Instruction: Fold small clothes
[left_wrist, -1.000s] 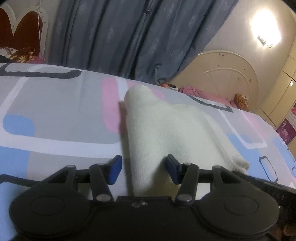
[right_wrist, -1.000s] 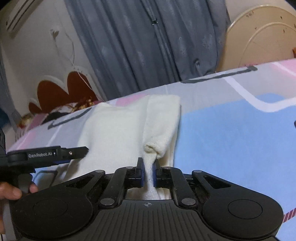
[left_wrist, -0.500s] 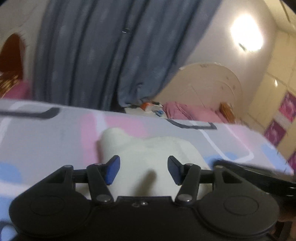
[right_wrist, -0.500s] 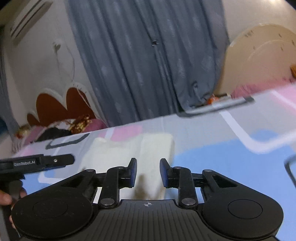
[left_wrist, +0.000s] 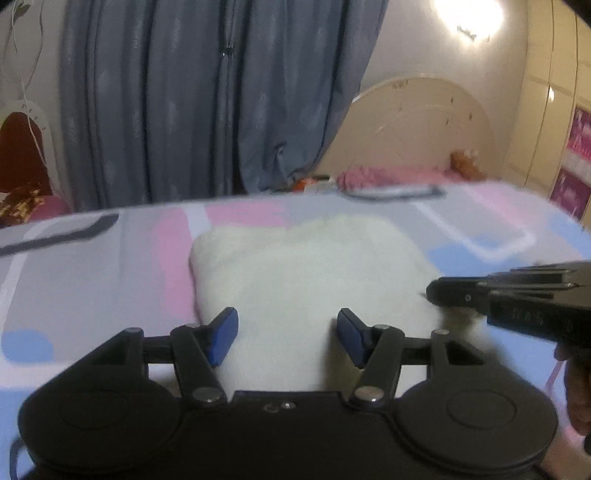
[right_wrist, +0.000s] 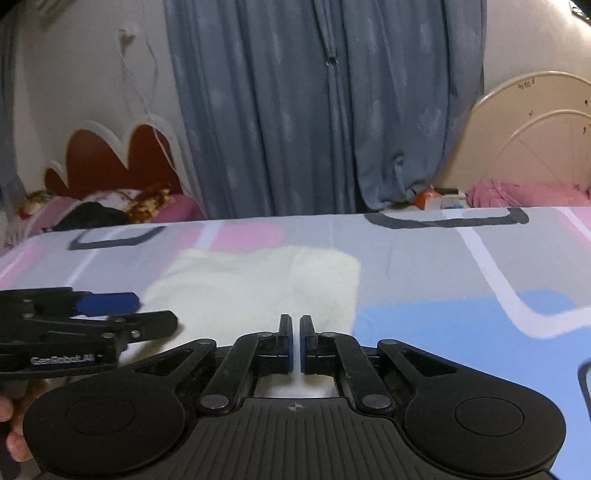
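The cream garment (left_wrist: 306, 280) lies folded into a compact block on the patterned bed sheet (left_wrist: 92, 266), near the middle of the bed and just in front of both tools. In the left wrist view the left gripper (left_wrist: 286, 338) has its two blue pads far apart, and nothing is between them; the near edge of the garment shows in the gap, below the fingers. I cannot tell if the pads touch the cloth. In the right wrist view the right gripper (right_wrist: 295, 341) has its pads almost together, with only a thin slit between them, and no cloth is caught in that slit. The garment (right_wrist: 258, 284) there lies just beyond the fingertips, a little to the left. The left gripper (right_wrist: 107, 304) enters that view from the left side, over the left near corner of the garment. The right gripper (left_wrist: 436, 291) appears at the right in the left view, near the right edge of the cloth. Behind the bed hangs a blue-grey curtain (right_wrist: 325, 110), and a cream round headboard (left_wrist: 417, 125) stands far to the right.
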